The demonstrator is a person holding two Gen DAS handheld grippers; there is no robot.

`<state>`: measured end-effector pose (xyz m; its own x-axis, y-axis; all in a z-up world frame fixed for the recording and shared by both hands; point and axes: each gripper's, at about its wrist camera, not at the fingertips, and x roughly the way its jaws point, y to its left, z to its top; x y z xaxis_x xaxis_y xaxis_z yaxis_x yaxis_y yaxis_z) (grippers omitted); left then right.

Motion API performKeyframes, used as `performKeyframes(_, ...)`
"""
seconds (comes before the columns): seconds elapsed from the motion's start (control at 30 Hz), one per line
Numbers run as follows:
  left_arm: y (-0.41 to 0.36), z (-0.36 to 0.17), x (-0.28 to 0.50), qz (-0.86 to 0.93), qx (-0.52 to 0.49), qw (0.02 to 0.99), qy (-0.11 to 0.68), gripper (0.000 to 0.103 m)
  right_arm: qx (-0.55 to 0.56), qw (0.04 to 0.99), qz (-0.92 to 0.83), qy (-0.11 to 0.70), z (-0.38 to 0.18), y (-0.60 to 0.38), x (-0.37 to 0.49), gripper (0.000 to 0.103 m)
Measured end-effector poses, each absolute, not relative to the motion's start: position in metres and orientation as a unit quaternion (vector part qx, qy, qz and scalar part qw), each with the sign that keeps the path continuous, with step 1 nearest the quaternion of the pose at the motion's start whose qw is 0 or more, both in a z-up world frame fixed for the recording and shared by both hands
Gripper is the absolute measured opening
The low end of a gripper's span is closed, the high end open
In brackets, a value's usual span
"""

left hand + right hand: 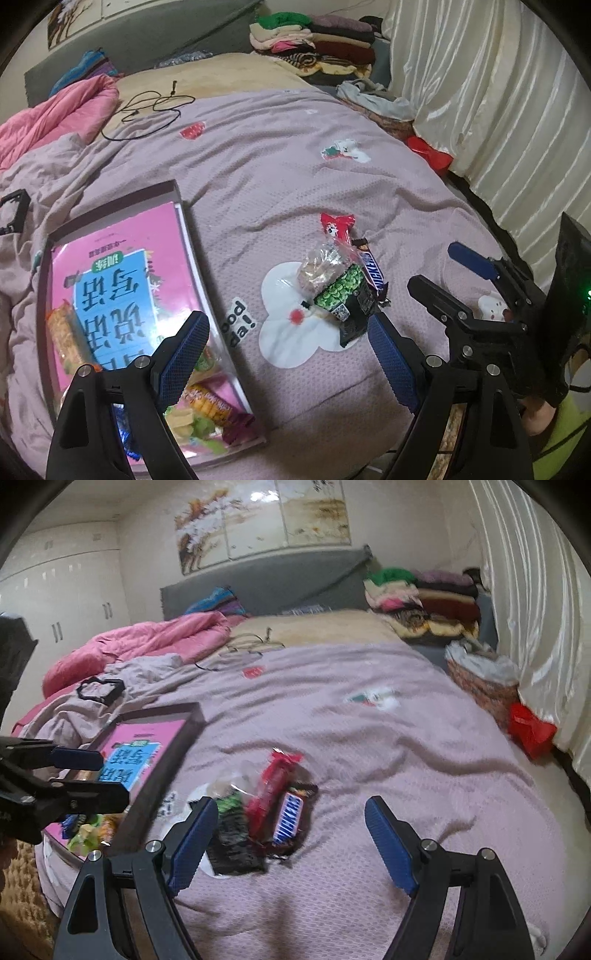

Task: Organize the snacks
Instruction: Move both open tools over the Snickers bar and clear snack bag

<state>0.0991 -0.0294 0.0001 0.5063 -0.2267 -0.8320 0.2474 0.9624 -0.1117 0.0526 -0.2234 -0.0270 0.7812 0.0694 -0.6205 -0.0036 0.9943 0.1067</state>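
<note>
A bed (295,155) (mauve cover) carries a snack pile (340,284), a shallow box (110,221), a black cable (147,110).

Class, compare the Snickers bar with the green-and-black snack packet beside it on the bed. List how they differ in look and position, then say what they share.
The Snickers bar is narrow, with a brown wrapper and blue lettering; the green-and-black snack packet is broader, with a green pattern above a black lower part. In the left wrist view the Snickers bar lies on the packet's right, partly tucked beneath it, while the packet sits on top. Both lie loose on the pink bedspread, outside the snack box, with neither gripper holding them.
</note>
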Motion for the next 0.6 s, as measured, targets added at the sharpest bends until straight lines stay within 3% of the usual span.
performKeyframes(0.6, -0.072, -0.026, 0.153, -0.172, 0.054, 0.852, 0.492, 0.088, 0.044, 0.918, 0.011, 0.394, -0.062, -0.227, 0.085, 0.077)
